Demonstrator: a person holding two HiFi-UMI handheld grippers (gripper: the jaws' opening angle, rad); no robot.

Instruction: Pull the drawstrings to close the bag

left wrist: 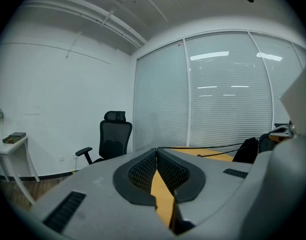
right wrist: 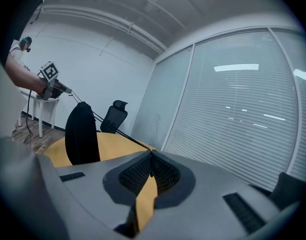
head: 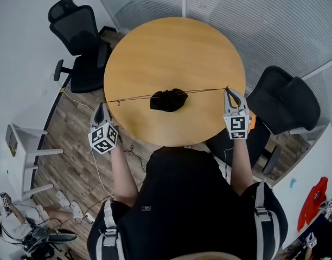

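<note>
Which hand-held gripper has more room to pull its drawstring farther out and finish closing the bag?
Left, probably. Both grip the taut drawstring, but the left hand-held gripper is past the table edge over open floor, while the right hand-held gripper has a black chair close beside it.

1. Table (head: 171, 42): round, wood top. Spans btw left gripper (head: 103, 105) & right gripper (head: 227, 90), mostly ahead of both.
2. Office chair (head: 79, 42): black, headrest, armrests. Ahead & to left of left gripper, near table edge.
3. 2nd chair (head: 288, 104): black, just right of right gripper.
4. White stand (head: 25, 145): left of left gripper, well apart. Dark flat item (left wrist: 14, 138) on top.
5. Glass wall (head: 263, 15) w/ blinds: beyond table, ahead of both grippers.
6. Cables (head: 82, 215) on wood floor (head: 63, 118): behind left gripper.
</note>
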